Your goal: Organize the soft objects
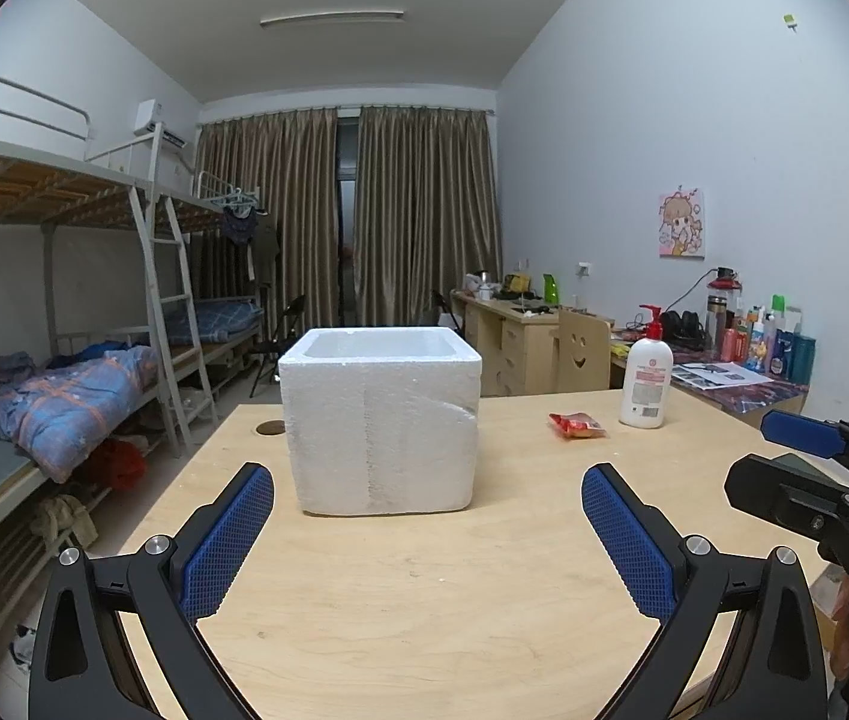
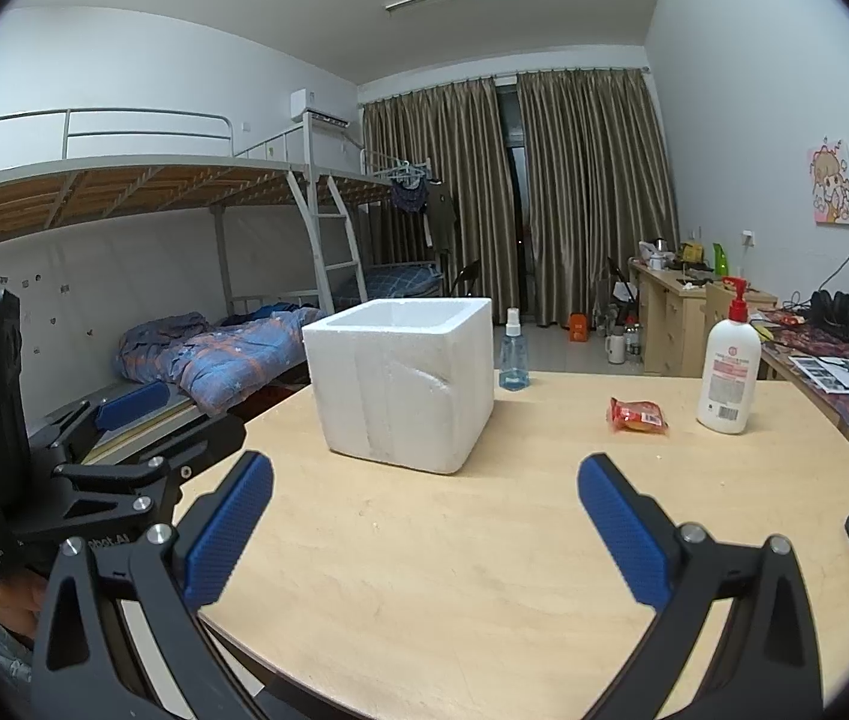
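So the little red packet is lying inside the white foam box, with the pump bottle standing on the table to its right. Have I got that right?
Not quite. The red packet is not inside the foam box; it lies on the bare table, between the box and the pump bottle, as the right wrist view shows. The pump bottle does stand on the table to its right.

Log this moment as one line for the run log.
left gripper open, empty | right gripper open, empty | red packet on table right of foam box | nothing grasped

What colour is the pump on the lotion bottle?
Red: the pump tops the white lotion bottle, clearest in the right wrist view.
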`<action>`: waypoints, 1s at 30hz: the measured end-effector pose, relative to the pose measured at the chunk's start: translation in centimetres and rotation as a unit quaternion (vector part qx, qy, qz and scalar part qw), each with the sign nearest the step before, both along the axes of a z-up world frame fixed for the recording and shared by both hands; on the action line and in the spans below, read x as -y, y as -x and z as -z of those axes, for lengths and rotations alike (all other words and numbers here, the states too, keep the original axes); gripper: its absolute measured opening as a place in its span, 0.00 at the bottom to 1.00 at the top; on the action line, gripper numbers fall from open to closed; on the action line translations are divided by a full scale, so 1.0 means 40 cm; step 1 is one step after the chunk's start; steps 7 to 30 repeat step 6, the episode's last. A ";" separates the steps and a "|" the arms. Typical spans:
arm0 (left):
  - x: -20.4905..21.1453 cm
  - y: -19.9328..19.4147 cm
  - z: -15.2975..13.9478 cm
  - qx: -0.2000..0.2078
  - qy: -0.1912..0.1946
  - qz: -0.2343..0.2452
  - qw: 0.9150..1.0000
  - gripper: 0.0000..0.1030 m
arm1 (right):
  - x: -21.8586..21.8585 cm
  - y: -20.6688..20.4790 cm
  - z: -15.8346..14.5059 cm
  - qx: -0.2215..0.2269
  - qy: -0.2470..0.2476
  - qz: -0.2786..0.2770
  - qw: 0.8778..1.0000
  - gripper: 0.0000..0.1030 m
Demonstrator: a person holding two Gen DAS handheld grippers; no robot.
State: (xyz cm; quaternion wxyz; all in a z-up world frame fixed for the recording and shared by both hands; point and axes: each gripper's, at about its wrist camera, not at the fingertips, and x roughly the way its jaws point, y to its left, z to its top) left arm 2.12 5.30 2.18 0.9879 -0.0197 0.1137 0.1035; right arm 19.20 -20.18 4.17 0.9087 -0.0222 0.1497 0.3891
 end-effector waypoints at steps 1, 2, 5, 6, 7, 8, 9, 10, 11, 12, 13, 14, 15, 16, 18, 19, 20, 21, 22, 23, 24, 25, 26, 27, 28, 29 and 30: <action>0.000 0.000 0.000 0.001 0.000 0.001 1.000 1.00 | 0.000 0.000 0.001 -0.001 0.000 -0.002 1.000 1.00; 0.000 0.002 -0.001 0.002 0.000 0.001 1.000 1.00 | 0.000 0.000 0.001 -0.001 -0.001 -0.004 1.000 1.00; -0.001 0.002 -0.004 0.003 0.000 0.002 1.000 1.00 | 0.001 0.000 0.001 0.000 -0.001 -0.004 1.000 1.00; -0.002 0.003 -0.004 0.004 0.001 0.001 1.000 1.00 | 0.003 -0.001 0.002 0.000 -0.002 -0.004 1.000 1.00; -0.002 0.003 -0.004 0.004 0.001 0.001 1.000 1.00 | 0.003 -0.001 0.002 0.000 -0.002 -0.004 1.000 1.00; -0.002 0.003 -0.004 0.004 0.001 0.001 1.000 1.00 | 0.003 -0.001 0.002 0.000 -0.002 -0.004 1.000 1.00; -0.002 0.003 -0.004 0.004 0.001 0.001 1.000 1.00 | 0.003 -0.001 0.002 0.000 -0.002 -0.004 1.000 1.00; -0.002 0.003 -0.004 0.004 0.001 0.001 1.000 1.00 | 0.003 -0.001 0.002 0.000 -0.002 -0.004 1.000 1.00; -0.002 0.003 -0.004 0.004 0.001 0.001 1.000 1.00 | 0.003 -0.001 0.002 0.000 -0.002 -0.004 1.000 1.00; -0.002 0.003 -0.004 0.004 0.001 0.001 1.000 1.00 | 0.003 -0.001 0.002 0.000 -0.002 -0.004 1.000 1.00; -0.002 0.003 -0.004 0.004 0.001 0.001 1.000 1.00 | 0.003 -0.001 0.002 0.000 -0.002 -0.004 1.000 1.00; -0.002 0.003 -0.004 0.004 0.001 0.001 1.000 1.00 | 0.003 -0.001 0.002 0.000 -0.002 -0.004 1.000 1.00; -0.002 0.003 -0.004 0.004 0.001 0.001 1.000 1.00 | 0.003 -0.001 0.002 0.000 -0.002 -0.004 1.000 1.00; -0.002 0.003 -0.004 0.004 0.001 0.001 1.000 1.00 | 0.003 -0.001 0.002 0.000 -0.002 -0.004 1.000 1.00; -0.002 0.003 -0.004 0.004 0.001 0.001 1.000 1.00 | 0.003 -0.001 0.002 0.000 -0.002 -0.004 1.000 1.00; -0.002 0.003 -0.004 0.004 0.001 0.001 1.000 1.00 | 0.003 -0.001 0.002 0.000 -0.002 -0.004 1.000 1.00; -0.002 0.003 -0.004 0.004 0.001 0.001 1.000 1.00 | 0.003 -0.001 0.002 0.000 -0.002 -0.004 1.000 1.00; -0.002 0.003 -0.004 0.004 0.001 0.001 1.000 1.00 | 0.003 -0.001 0.002 0.000 -0.002 -0.004 1.000 1.00; -0.002 0.003 -0.004 0.004 0.001 0.001 1.000 1.00 | 0.003 -0.001 0.002 0.000 -0.002 -0.004 1.000 1.00; -0.002 0.003 -0.004 0.004 0.001 0.001 1.000 1.00 | 0.003 -0.001 0.002 0.000 -0.002 -0.004 1.000 1.00; -0.002 0.003 -0.004 0.004 0.001 0.001 1.000 1.00 | 0.003 -0.001 0.002 0.000 -0.002 -0.004 1.000 1.00; -0.002 0.003 -0.004 0.004 0.001 0.001 1.000 1.00 | 0.003 -0.001 0.002 0.000 -0.002 -0.004 1.000 1.00; -0.002 0.003 -0.004 0.004 0.001 0.001 1.000 1.00 | 0.003 -0.001 0.002 0.000 -0.002 -0.004 1.000 1.00; -0.002 0.003 -0.004 0.004 0.001 0.001 1.000 1.00 | 0.003 -0.001 0.002 0.000 -0.002 -0.004 1.000 1.00; -0.002 0.003 -0.004 0.004 0.001 0.001 1.000 1.00 | 0.003 -0.001 0.002 0.000 -0.002 -0.004 1.000 1.00; -0.002 0.003 -0.004 0.004 0.001 0.001 1.000 1.00 | 0.003 -0.001 0.002 0.000 -0.002 -0.004 1.000 1.00; -0.002 0.003 -0.004 0.004 0.001 0.001 1.000 1.00 | 0.003 -0.001 0.002 0.000 -0.002 -0.004 1.000 1.00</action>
